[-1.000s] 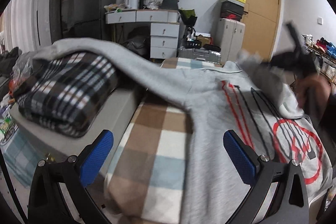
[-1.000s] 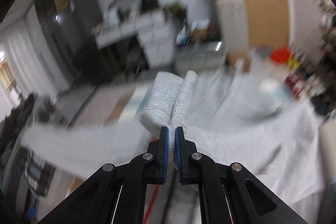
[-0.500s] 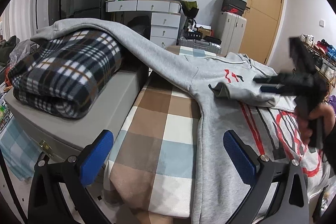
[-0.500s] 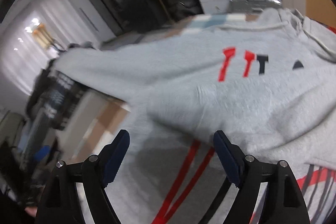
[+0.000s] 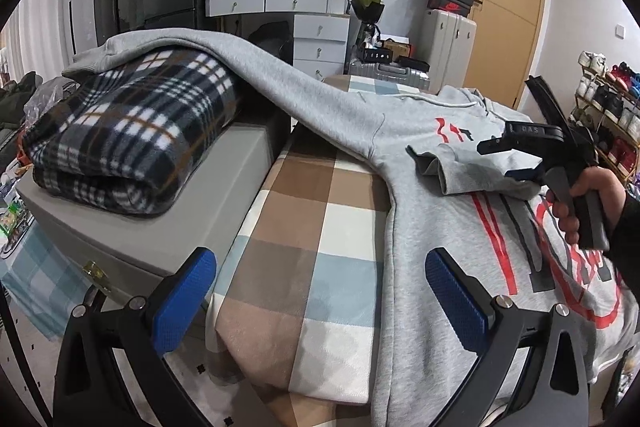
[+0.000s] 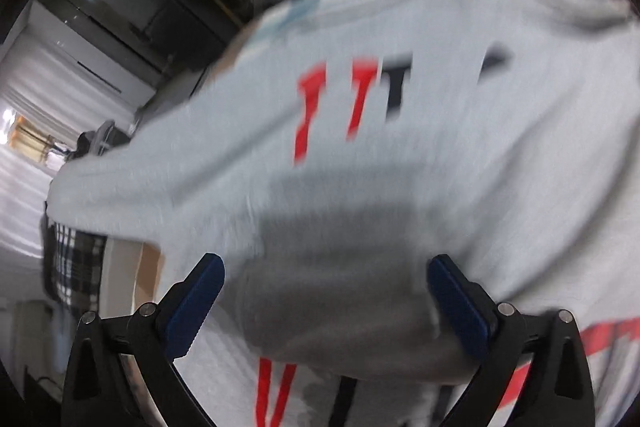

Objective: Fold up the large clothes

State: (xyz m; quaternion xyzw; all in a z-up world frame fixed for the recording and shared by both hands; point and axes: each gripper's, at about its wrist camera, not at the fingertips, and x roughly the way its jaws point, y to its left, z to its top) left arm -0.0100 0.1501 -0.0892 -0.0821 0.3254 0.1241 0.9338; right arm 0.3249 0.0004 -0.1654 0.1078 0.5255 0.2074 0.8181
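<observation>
One grey hoodie (image 5: 424, 211) with two sleeves, one draped over one plaid blanket (image 5: 132, 131); both left gripper (image 5: 320, 291) and right gripper (image 6: 326, 301) stand apart, the right's jaws just opened around the folded sleeve.

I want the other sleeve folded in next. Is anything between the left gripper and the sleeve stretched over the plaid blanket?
Nothing visible blocks it. The left gripper hangs open over the checked cover, and the sleeve lies exposed on top of the plaid blanket.

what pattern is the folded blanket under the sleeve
Dark plaid with white and tan lines; the blanket shows best in the left wrist view.
</observation>
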